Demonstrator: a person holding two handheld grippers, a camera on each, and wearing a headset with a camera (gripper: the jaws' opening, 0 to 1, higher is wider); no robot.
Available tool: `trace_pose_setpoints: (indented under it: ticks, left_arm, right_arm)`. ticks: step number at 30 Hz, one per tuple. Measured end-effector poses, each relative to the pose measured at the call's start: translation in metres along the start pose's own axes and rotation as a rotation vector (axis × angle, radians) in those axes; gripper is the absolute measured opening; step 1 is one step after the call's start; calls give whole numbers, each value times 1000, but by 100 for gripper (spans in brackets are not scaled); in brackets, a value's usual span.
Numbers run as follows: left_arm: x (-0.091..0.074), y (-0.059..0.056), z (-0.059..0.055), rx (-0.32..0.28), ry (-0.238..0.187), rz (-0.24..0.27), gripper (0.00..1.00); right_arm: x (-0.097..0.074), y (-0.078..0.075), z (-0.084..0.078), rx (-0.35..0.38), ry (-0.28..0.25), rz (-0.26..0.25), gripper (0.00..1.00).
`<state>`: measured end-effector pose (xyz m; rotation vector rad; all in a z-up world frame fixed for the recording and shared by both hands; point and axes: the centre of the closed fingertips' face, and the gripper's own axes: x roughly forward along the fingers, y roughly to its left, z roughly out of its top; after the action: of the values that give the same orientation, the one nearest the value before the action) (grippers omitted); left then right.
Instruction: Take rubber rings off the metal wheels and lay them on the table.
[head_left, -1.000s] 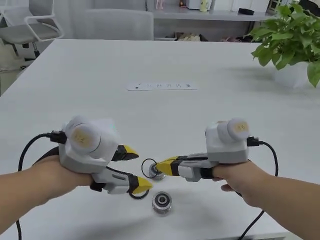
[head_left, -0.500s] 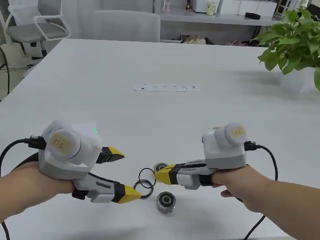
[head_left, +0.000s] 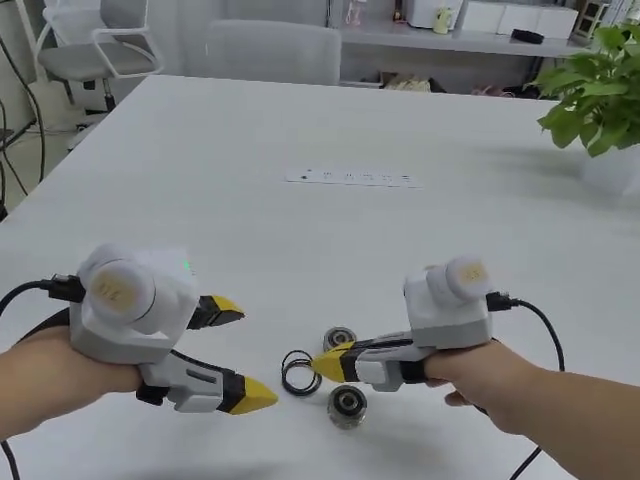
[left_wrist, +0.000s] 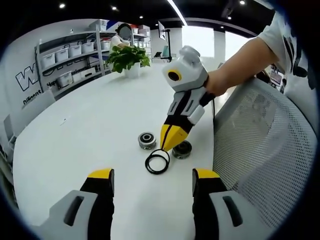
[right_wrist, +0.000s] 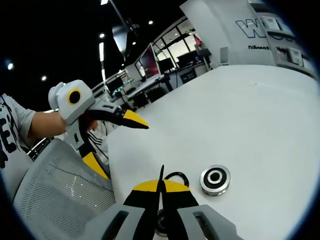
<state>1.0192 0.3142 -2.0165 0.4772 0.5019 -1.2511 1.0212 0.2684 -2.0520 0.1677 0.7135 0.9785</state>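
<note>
Opposed near views, shared rubber rings (left_wrist: 157, 172)

left tongs (head_left: 256, 353) spread | right tongs (head_left: 319, 365) closed, tip at rubber rings (head_left: 296, 373) | two metal wheels (head_left: 347, 402) nearby

We see a broad white counter (head_left: 300, 130) with a flush socket strip (head_left: 352, 179) set in its middle and a leafy potted plant (head_left: 595, 85) near its right edge. Past its far end stand a grey chair back (head_left: 265, 50), a white swivel chair (head_left: 95, 45) and a long shelf (head_left: 450, 38). In the left gripper view, wall shelves (left_wrist: 70, 55) carry bins, spotlights (left_wrist: 62, 6) dot a dark ceiling, windows (left_wrist: 200, 40) glow, and a mesh chair (left_wrist: 255, 135) sits beside the counter.
</note>
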Motion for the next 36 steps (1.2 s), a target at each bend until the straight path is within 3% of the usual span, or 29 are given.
trace_pose_setpoints:
  ticks: [22, 30, 36]
  left_arm:
    - [-5, 7, -10, -23, 10, 14, 61]
    - [-4, 5, -10, -30, 13, 14, 61]
    - [-5, 4, -6, -31, 9, 13, 61]
  right_arm:
    - [7, -20, -9, -1, 37, -79, 1]
    - [3, -22, -7, -5, 25, -96, 8]
    - [-11, -19, 5, -1, -16, -98, 12]
